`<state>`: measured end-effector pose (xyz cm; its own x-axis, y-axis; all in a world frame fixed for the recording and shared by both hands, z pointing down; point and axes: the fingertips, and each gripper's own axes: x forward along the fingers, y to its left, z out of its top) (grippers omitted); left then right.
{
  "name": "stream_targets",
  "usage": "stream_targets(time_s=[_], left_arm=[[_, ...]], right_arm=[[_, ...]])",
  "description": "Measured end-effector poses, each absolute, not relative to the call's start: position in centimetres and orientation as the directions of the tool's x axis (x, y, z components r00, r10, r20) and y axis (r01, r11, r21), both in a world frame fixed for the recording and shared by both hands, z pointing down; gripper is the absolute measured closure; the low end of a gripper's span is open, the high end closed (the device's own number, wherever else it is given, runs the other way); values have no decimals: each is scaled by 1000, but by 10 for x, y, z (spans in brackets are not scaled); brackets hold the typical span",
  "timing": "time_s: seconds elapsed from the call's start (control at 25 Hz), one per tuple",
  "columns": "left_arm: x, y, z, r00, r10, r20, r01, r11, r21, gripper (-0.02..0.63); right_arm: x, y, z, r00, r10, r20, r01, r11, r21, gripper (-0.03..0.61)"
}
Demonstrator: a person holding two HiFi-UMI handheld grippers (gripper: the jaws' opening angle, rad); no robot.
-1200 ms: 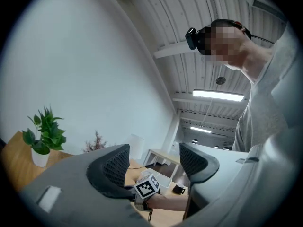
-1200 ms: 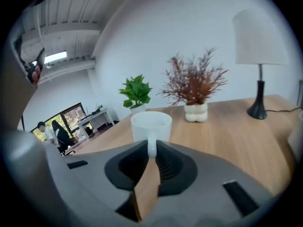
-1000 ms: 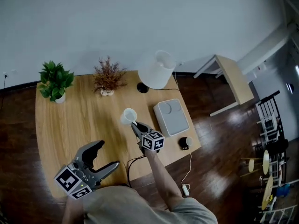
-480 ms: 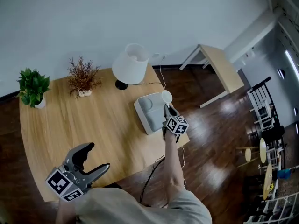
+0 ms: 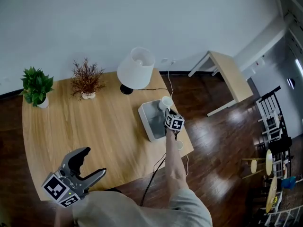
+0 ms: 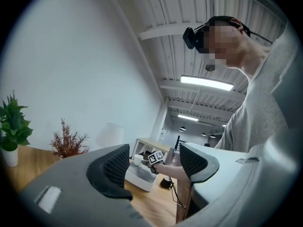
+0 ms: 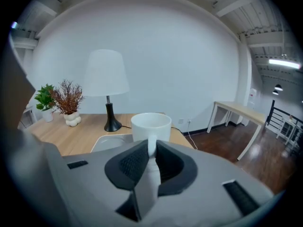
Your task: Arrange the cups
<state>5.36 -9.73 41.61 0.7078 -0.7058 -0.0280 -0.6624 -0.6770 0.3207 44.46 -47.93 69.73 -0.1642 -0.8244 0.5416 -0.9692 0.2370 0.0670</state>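
A white cup (image 7: 150,126) hangs upright over the grey tray (image 5: 150,122) at the table's right side, seen small in the head view (image 5: 166,102). My right gripper (image 7: 151,156) is shut on the cup's handle; in the head view it (image 5: 168,112) reaches out over the tray's right part. My left gripper (image 5: 84,166) stands open and empty near the table's front left edge. Looking along the left gripper (image 6: 151,161), the cup (image 6: 138,159) and tray (image 6: 138,178) show far off between its jaws.
A white lamp (image 5: 135,69) stands behind the tray. A dried red plant (image 5: 86,79) and a green potted plant (image 5: 36,86) stand along the table's back edge. A cable (image 5: 154,171) hangs off the front edge. A small round thing (image 5: 179,144) lies by the right corner.
My right gripper has carried the cup from the table's middle to the right, over the grey tray. The left gripper shifted a little toward the near left. The head view swung right.
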Motion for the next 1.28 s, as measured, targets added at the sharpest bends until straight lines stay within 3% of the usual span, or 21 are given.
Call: stream_targets(time_s=[0.48, 0.64, 0.8, 0.92, 1.12, 1.16, 1.28], left_arm=[[53, -94, 414, 686, -727, -45, -677, -659, 328, 287], [65, -93, 412, 715, -696, -59, -647, -691, 322, 287], [71, -97, 409, 736, -673, -68, -622, -713, 324, 288], [79, -101, 408, 758, -647, -81, -594, -736, 325, 287], [97, -101, 402, 795, -595, -117, -534, -778, 332, 290], [101, -102, 400, 803, -584, -121, -524, -787, 326, 291], [111, -100, 395, 823, -553, -127, -500, -813, 299, 291]], right_arm=[[441, -474, 715, -212, -811, 546, -972, 233, -32, 508], [446, -451, 712, -176, -795, 581, -980, 198, -26, 432], [436, -387, 652, -206, -864, 459, -972, 234, 4, 423], [465, -330, 622, -133, -907, 401, -983, 171, 62, 425], [551, -250, 634, 65, -889, 453, -982, 23, 187, 420], [562, -238, 641, 76, -879, 471, -984, 11, 178, 380], [579, -210, 670, 87, -840, 535, -987, -1, 159, 341]])
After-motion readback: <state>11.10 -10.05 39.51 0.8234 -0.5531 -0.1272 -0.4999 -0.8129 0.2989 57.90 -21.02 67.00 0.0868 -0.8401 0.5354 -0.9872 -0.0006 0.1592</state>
